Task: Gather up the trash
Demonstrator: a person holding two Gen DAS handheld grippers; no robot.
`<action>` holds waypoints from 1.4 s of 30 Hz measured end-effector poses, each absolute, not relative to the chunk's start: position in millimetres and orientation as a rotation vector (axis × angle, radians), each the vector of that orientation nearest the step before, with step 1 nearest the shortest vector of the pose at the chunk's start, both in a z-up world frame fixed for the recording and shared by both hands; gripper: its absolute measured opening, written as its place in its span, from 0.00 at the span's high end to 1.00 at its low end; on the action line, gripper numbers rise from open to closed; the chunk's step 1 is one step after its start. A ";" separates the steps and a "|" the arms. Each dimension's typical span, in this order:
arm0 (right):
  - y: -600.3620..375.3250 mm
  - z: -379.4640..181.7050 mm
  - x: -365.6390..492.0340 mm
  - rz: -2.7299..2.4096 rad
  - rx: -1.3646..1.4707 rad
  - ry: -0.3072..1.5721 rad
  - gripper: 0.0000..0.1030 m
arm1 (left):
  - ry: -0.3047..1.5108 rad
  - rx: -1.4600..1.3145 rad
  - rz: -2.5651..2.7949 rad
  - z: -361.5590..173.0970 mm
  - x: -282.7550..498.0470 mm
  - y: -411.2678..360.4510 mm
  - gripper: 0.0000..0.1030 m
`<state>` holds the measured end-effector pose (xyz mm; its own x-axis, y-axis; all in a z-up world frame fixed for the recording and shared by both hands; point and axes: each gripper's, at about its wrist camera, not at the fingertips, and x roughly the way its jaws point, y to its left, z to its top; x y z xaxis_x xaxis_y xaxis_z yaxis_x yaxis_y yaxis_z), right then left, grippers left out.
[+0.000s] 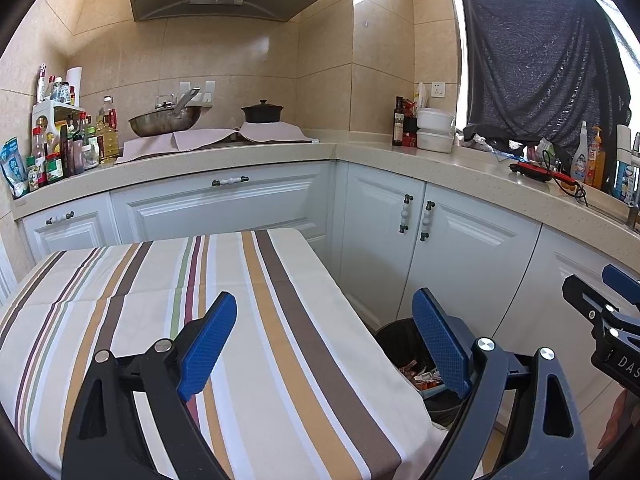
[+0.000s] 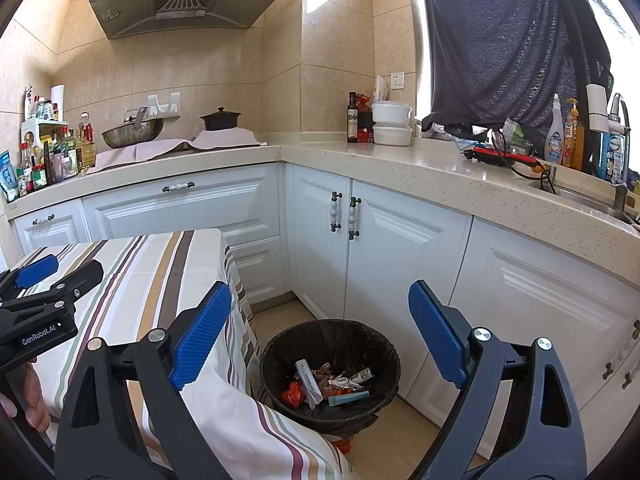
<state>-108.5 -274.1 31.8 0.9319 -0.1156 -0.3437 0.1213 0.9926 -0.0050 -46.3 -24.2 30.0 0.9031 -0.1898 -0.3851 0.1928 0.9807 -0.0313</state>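
A black trash bin (image 2: 330, 372) lined with a black bag stands on the floor beside the table's right corner. Several wrappers (image 2: 328, 386) lie inside it. The left wrist view shows the bin (image 1: 400, 344) partly hidden behind the tablecloth and a finger. My left gripper (image 1: 324, 344) is open and empty over the table's right edge. My right gripper (image 2: 320, 332) is open and empty, above the bin and the table corner. The striped tablecloth (image 1: 160, 300) shows no trash on it.
White cabinets (image 2: 400, 260) run behind and to the right of the bin under a beige counter (image 2: 400, 164). On the counter stand a wok (image 1: 166, 120), a black pot (image 1: 262, 114), bottles (image 1: 60, 148), white containers (image 2: 391, 124) and a red tool (image 2: 504, 156). A sink (image 2: 592, 200) is at the far right.
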 end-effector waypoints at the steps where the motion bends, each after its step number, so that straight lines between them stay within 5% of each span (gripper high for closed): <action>1: -274.0 31.8 -108.5 -0.121 0.017 0.351 0.14 | 0.396 0.010 -0.197 30.1 -46.3 -23.9 0.16; 42: -269.2 22.7 -102.0 -0.108 0.015 0.368 0.14 | 0.384 0.034 -0.214 28.6 -46.7 -32.8 0.08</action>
